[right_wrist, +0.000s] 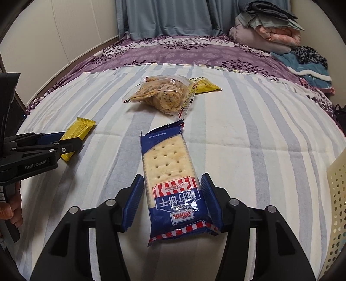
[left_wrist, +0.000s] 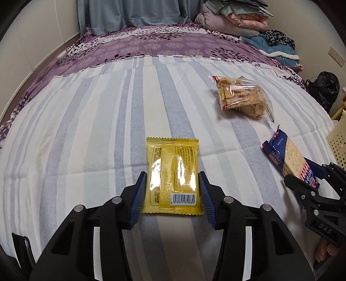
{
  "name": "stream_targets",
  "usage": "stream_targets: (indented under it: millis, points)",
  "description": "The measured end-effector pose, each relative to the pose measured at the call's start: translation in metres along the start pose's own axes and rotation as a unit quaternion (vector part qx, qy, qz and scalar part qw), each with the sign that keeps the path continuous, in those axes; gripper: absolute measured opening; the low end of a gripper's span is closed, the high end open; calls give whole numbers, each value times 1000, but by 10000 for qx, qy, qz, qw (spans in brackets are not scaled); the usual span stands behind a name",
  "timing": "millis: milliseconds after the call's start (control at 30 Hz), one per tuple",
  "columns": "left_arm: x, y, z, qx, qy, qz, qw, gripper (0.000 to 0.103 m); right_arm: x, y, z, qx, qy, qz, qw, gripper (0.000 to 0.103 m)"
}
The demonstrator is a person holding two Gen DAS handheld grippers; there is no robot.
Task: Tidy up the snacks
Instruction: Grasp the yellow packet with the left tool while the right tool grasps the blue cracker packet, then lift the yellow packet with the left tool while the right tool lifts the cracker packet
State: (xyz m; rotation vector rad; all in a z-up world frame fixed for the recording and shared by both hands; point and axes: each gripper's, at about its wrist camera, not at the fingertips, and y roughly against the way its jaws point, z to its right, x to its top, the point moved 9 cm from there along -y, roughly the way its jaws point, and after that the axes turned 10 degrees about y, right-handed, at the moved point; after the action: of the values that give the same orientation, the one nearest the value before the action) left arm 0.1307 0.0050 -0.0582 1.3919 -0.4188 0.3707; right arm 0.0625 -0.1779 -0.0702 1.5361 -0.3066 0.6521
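Yellow snack packet point(left_wrist: 172, 175) lies barcode-up on the striped bedsheet point(left_wrist: 86, 129), left gripper point(left_wrist: 172, 195) clamped on its two long edges. Blue soda biscuit pack point(right_wrist: 173, 183) sits between the right gripper point(right_wrist: 173, 198) pads, right pad touching, left pad seemingly just clear. Beyond: clear bag of round crackers point(right_wrist: 161, 95), second yellow packet point(right_wrist: 205, 85) behind it, cream perforated basket point(right_wrist: 337, 194) at right.

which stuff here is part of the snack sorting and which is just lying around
Part of the job:
- yellow packet, between the left gripper jaws
- soda biscuit pack, between the right gripper jaws
- clear cracker bag
- second yellow packet
- cream basket, probably

Lying about:
- folded bedding
- blue blanket
- curtain
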Motion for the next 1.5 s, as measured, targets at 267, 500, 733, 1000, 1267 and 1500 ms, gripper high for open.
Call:
stream_targets:
  millis: [267, 500, 733, 1000, 1267, 1500]
  points:
    - [3, 10, 8, -85, -55, 88, 9999, 49, 3, 1, 0, -15, -15, 13, 10000, 48]
    - [5, 20, 15, -131, -85, 156, 9998, 49, 2, 22, 7, -33, -206, 220, 9995, 44]
    - [7, 33, 24, -200, -140, 238, 9994, 49, 10, 51, 17, -37, -365, 527, 9979, 37]
    - [8, 50, 34, -261, -231, 366, 9987, 49, 0, 60, 29, 58, -567, 550, 9969, 38]
    - [6, 60, 42, -308, -301, 421, 9982, 49, -14, 42, 30, 365, -786, 277, 9959, 55]
    - [4, 66, 45, -363, -313, 454, 9978, 49, -7, 20, 14, 270, -413, 79, 9987, 60]
